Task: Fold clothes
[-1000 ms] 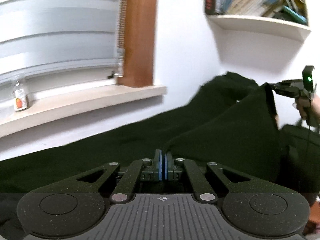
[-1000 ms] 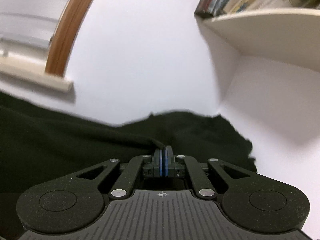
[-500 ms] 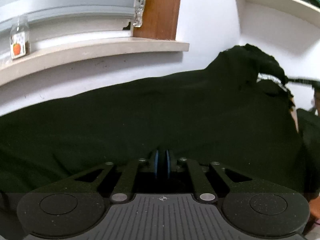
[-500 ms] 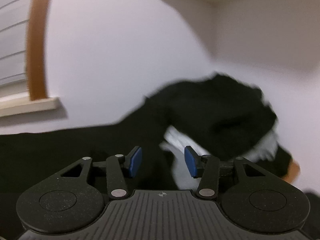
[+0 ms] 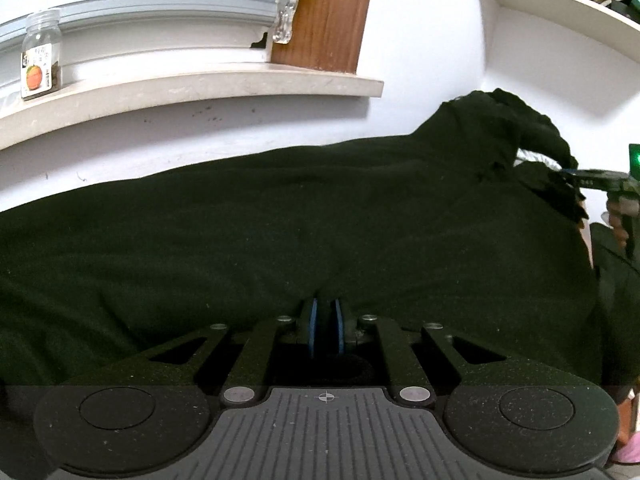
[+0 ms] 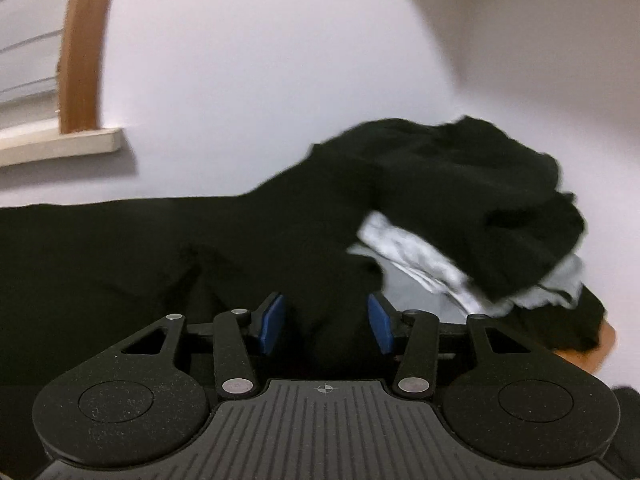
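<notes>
Fold laid flat: left gripper (image 5: 325, 330) clamped on black fabric garment (image 5: 280, 220), right gripper (image 6: 325, 322) jaws just opened, cloth loose between. Next: release left, regrasp.

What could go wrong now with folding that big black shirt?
1. The right gripper has just been opening; its pads stand apart with black garment loose between them, so that end may slump and spoil the fold.
2. The left gripper pinches only a small bit of cloth, which might slip out.
3. The crumpled black and grey pile sits right beside the fold and could get tangled in it.
</notes>
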Action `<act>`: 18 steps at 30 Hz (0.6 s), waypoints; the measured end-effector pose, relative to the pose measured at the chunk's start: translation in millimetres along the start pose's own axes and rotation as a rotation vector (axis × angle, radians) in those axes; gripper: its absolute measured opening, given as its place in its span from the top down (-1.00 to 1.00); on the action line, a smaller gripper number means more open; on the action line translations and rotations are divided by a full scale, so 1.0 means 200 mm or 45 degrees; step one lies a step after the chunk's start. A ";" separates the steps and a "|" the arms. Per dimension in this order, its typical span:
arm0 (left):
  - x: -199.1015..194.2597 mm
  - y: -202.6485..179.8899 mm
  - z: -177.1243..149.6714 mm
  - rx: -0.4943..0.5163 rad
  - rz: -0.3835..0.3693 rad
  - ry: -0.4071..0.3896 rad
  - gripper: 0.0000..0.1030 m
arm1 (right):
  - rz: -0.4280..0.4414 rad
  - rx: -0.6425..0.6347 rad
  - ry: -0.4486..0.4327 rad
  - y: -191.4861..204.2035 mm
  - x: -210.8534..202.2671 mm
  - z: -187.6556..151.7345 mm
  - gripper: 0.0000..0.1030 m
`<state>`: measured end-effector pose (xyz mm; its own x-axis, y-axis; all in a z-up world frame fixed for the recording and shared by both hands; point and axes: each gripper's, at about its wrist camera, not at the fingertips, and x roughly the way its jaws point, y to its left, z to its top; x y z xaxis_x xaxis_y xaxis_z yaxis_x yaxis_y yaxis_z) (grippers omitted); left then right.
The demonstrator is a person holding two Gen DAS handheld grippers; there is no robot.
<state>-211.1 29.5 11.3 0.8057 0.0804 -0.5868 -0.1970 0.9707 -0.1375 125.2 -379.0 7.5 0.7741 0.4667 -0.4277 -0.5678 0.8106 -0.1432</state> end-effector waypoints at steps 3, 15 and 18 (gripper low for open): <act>0.00 -0.01 0.00 0.008 0.006 -0.001 0.80 | -0.002 -0.175 0.017 0.07 0.01 0.00 0.10; -0.03 -0.03 -0.01 0.050 0.025 -0.021 0.80 | -0.071 -0.404 0.046 0.12 0.10 0.01 0.90; -0.06 -0.04 -0.02 0.062 -0.008 -0.056 0.91 | -0.107 -0.358 -0.016 0.06 -0.03 0.09 0.90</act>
<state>-221.8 19.0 16.6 0.8310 0.0831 -0.5501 -0.1650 0.9811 -0.1012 118.7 -365.1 24.2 0.8242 0.4079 -0.3927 -0.5554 0.7176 -0.4203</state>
